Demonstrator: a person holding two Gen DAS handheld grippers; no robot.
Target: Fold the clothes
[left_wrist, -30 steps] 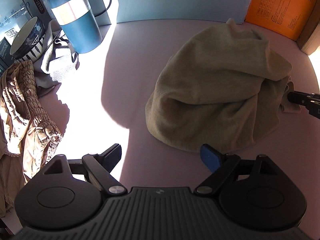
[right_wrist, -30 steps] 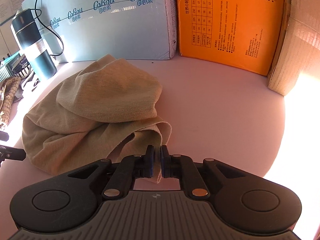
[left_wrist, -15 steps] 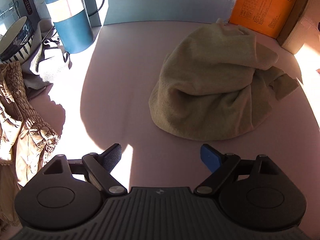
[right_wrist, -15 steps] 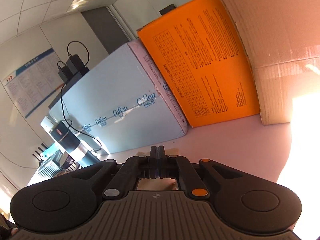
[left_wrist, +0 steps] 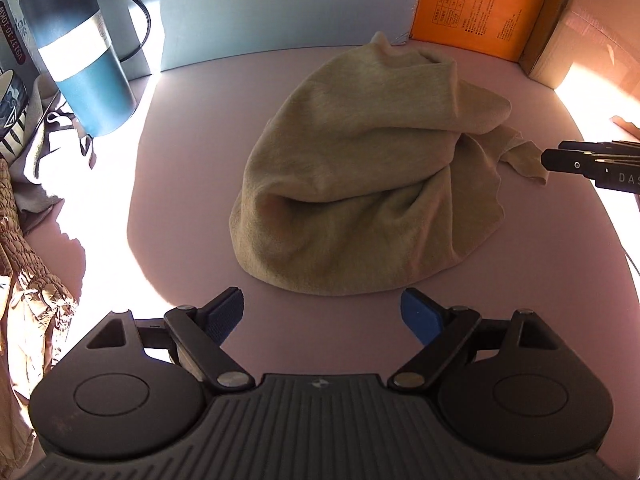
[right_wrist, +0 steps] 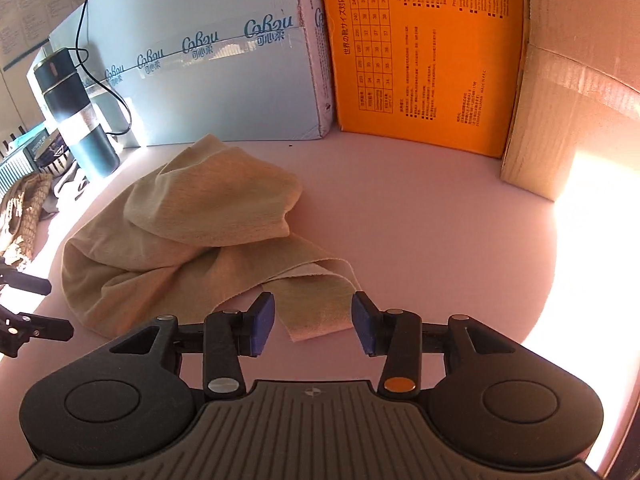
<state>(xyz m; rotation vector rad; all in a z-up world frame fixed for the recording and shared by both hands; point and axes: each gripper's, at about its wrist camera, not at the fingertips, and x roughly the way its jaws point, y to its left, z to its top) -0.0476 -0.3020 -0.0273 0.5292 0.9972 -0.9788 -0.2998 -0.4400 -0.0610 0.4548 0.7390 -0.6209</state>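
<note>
The tan garment (left_wrist: 360,184) is lying crumpled on the desk (right_wrist: 420,240). The right gripper (right_wrist: 313,320) has just been opening, its fingers straddling a loose corner unpressed; the left gripper (left_wrist: 322,312) is standing released. Grip the hem squarely before spreading.

Two wrist cams, angled down (close), shared cloth (left_wrist: 360,184)

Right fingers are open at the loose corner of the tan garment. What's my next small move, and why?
Probably ease the right gripper forward and close on the corner flap. Its jaws have just been opening, and the flap lies flat between them, unpinched. The tan garment is bunched, and the left gripper is open short of it.
</note>
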